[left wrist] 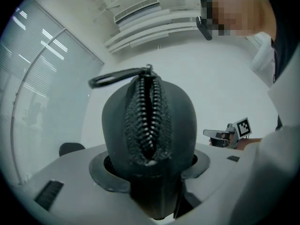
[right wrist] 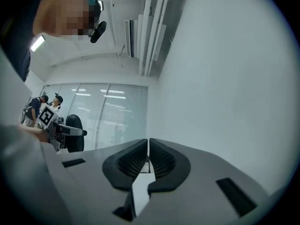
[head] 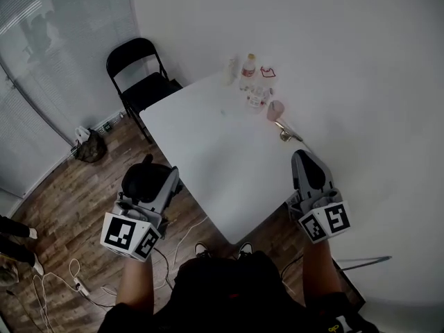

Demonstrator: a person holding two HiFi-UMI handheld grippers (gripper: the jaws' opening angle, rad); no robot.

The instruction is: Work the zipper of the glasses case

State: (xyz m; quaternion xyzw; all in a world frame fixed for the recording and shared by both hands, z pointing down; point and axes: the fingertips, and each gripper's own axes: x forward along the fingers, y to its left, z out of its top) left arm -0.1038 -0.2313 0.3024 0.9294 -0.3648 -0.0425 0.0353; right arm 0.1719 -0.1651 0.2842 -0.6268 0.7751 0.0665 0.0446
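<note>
The black glasses case [left wrist: 178,121] stands upright between the jaws of my left gripper [left wrist: 150,165], which is shut on its lower end. Its zipper [left wrist: 149,121] faces the camera, and the slider with a black loop pull [left wrist: 117,77] sits at the top, pointing left. In the head view the case [head: 142,180] and left gripper [head: 156,180] are held off the left edge of the white table [head: 208,137], over the floor. My right gripper [head: 305,159] hovers at the table's right side. Its jaws [right wrist: 148,158] are shut with nothing between them.
A black folding chair [head: 139,75] stands at the table's far left corner. Bottles [head: 248,68], a pink cup [head: 275,109] and a small metal object [head: 286,134] sit along the far right edge. Cables [head: 62,276] and a dark bag [head: 90,146] lie on the wooden floor.
</note>
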